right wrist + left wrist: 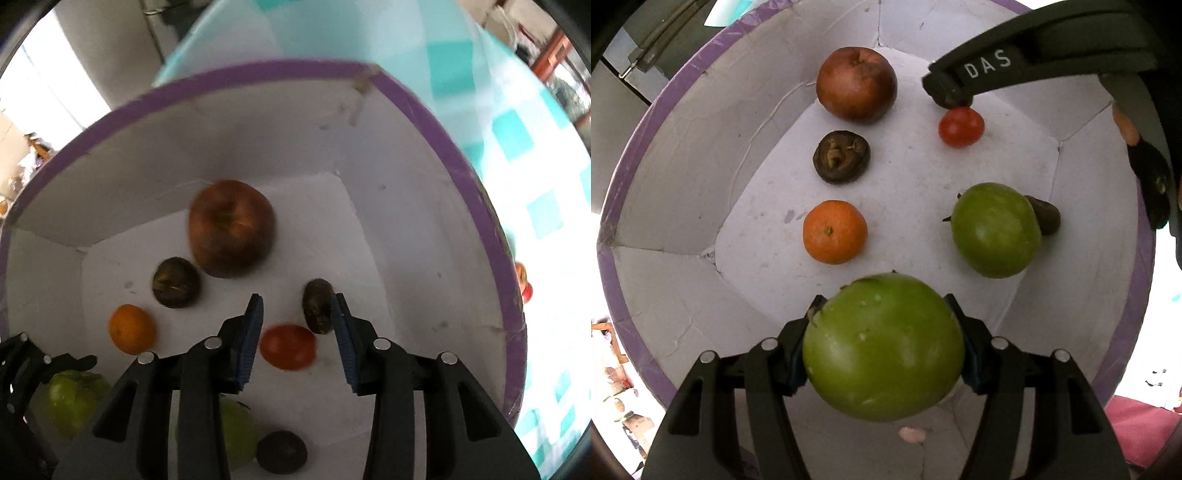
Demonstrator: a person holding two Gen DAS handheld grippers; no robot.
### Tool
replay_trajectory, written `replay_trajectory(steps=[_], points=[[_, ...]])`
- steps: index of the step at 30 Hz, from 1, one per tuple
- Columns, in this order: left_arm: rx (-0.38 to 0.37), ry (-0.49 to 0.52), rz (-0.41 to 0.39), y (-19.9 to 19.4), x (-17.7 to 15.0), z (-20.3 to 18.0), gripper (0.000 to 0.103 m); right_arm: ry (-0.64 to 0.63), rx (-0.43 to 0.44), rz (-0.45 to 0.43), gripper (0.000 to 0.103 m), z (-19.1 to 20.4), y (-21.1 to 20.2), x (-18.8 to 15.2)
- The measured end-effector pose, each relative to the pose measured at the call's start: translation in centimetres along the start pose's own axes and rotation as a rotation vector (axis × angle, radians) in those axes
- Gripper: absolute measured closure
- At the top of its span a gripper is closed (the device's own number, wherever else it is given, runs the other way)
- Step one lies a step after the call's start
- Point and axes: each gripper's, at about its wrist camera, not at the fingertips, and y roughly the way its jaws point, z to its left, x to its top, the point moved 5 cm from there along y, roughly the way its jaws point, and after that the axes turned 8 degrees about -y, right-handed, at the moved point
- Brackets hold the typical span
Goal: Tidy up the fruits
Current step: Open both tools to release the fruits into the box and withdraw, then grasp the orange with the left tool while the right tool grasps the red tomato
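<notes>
1. Nearest in the left wrist view, the left gripper (pixel 884 347) has its jaws clamped on a large green tomato (pixel 882 349), one finger on each side; its stem end tilts up and to the left, and it hangs above the near end of the white box (pixel 676 155).
2. The box has a purple rim and white inner walls, and it sits on a counter covered in a teal-checked cloth (pixel 517 140).
3. Taking the orange (pixel 834 232) on the box floor as the marker: a second green tomato (pixel 995 229) lies well to its right, its stem pointing left, towards the orange.
4. A small dark fruit (pixel 1047 216) sits touching the far right side of that second tomato, mostly hidden behind it.
5. Just beyond the orange lies a shrivelled dark fruit (pixel 841 156), flat, wrinkled face up.
6. Beyond that, farthest from the orange, sits a browned apple (pixel 857 83), stem hollow facing up.
7. Right of the shrivelled fruit, across bare floor, is a small red tomato (pixel 961 126).
8. The right gripper (pixel 297 334) hangs over the red tomato with its jaws spread open, holding nothing; the tomato lies between the blue-padded fingers (pixel 251 336), touching neither.
9. An oval dark fruit (pixel 318 305) stands just beyond the red tomato by the right finger, long axis running near to far.
</notes>
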Motion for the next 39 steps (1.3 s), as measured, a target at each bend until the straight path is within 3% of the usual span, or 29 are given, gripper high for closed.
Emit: replay_trajectory(steps=[4,7,9,13,16,18,19,20,24,27,30,34,39], points=[[-0.008,-0.005,0.0,-0.1,0.1,-0.1,0.039,-0.024,-0.012,-0.005,0.044,0.5,-0.2,-0.5],[-0.021,0.001,-0.015,-0.6,0.3,-0.1,0.028,0.009,0.004,-0.06,0.034,0.2,-1.8,-1.0],[-0.03,0.012,-0.042,-1.4,0.3,-0.2,0.018,0.092,0.022,-0.099,0.031,-0.7,-3.4,-1.8],[-0.029,0.025,-0.055,-2.1,0.4,-0.1,0.015,0.249,0.03,-0.172,0.028,-2.5,-6.7,-5.5],[-0.071,0.034,-0.079,-3.2,0.4,-0.1,0.014,0.344,0.007,-0.216,0.027,-4.0,-9.0,-10.3],[-0.113,0.031,-0.127,-4.7,0.3,-0.6,0.014,0.384,0.031,-0.289,0.029,-5.2,-10.0,-12.0],[-0.133,0.029,-0.159,-5.4,0.4,-0.6,0.014,0.412,0.024,-0.322,0.019,-5.5,-10.7,-12.7],[-0.159,0.028,-0.21,-6.4,0.5,-0.5,0.012,0.465,-0.026,-0.337,0.017,-6.1,-11.8,-14.3],[-0.184,0.046,-0.373,-9.2,1.2,-0.8,0.006,0.641,-0.02,-0.435,0.016,-8.9,-14.4,-18.3],[-0.201,0.016,-0.475,-11.5,2.1,-0.9,0.002,0.711,-0.071,-0.376,0.016,-10.2,-14.0,-21.6],[-0.271,-0.044,-0.534,-13.0,3.3,-1.3,0.002,0.735,-0.092,-0.339,0.016,-10.4,-13.5,-23.4],[-0.332,-0.075,-0.534,-13.2,3.8,-3.0,0.002,0.75,-0.098,-0.25,0.016,-11.8,-10.8,-25.1],[-0.286,-0.042,-0.523,-12.2,5.8,-5.6,0.002,0.678,-0.131,-0.154,0.017,-13.8,-6.1,-24.5]])
